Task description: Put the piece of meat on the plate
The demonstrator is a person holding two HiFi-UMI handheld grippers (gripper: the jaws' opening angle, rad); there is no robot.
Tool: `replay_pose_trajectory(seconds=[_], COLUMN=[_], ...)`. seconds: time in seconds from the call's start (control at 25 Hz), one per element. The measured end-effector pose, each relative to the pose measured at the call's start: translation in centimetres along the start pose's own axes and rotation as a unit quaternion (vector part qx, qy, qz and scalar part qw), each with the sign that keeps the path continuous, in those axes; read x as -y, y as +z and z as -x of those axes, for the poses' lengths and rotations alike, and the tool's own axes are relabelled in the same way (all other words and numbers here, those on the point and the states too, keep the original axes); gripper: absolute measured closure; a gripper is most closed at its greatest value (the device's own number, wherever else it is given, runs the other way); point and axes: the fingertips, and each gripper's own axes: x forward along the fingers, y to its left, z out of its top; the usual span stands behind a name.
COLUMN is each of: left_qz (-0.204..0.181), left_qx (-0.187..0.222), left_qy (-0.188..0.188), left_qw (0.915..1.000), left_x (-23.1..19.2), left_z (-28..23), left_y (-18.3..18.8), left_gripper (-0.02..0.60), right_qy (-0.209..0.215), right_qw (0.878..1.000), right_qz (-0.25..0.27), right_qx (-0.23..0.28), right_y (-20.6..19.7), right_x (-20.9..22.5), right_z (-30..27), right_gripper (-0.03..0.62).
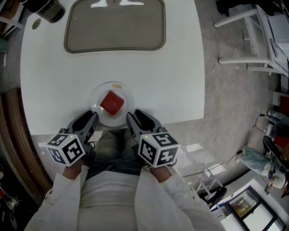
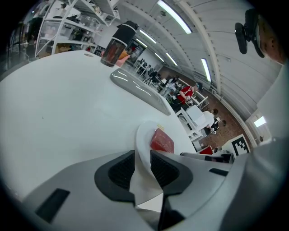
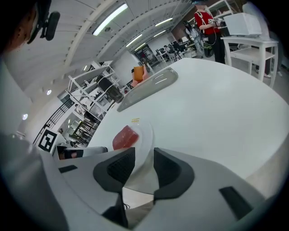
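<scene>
A red cube of meat [image 1: 112,103] lies in the middle of a clear round plate [image 1: 97,101] near the front edge of the white table [image 1: 180,81]. My left gripper [image 1: 93,118] is at the plate's near left rim. In the left gripper view its jaws [image 2: 142,164] are shut on the plate's rim [image 2: 142,140], with the meat [image 2: 161,141] just beyond. My right gripper [image 1: 131,118] is at the near right rim. In the right gripper view its jaws [image 3: 144,164] stand open around the plate's rim [image 3: 145,135], and the meat [image 3: 125,137] lies to the left.
A grey tray [image 1: 115,25] lies at the far side of the table, with a dark tumbler [image 1: 47,10] at the far left corner. White furniture [image 1: 253,40] stands on the floor to the right. The table's front edge runs just under both grippers.
</scene>
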Motion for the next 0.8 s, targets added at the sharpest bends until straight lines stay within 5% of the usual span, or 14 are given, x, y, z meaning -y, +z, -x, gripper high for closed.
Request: replay_pose_trajectory(seconds=[0.8], left_qz=[-0.003], left_qx=[-0.007], left_qy=[0.014], left_qw=[0.9999], left_x=[-0.06], left_z=[-0.59], left_y=[0.02], left_gripper=[0.491], right_qy=[0.000], right_qw=[1.000], right_qz=[-0.014], right_qx=[-0.004], right_y=[0.18], right_x=[0.48], right_z=[-0.60], right_gripper=[0.519])
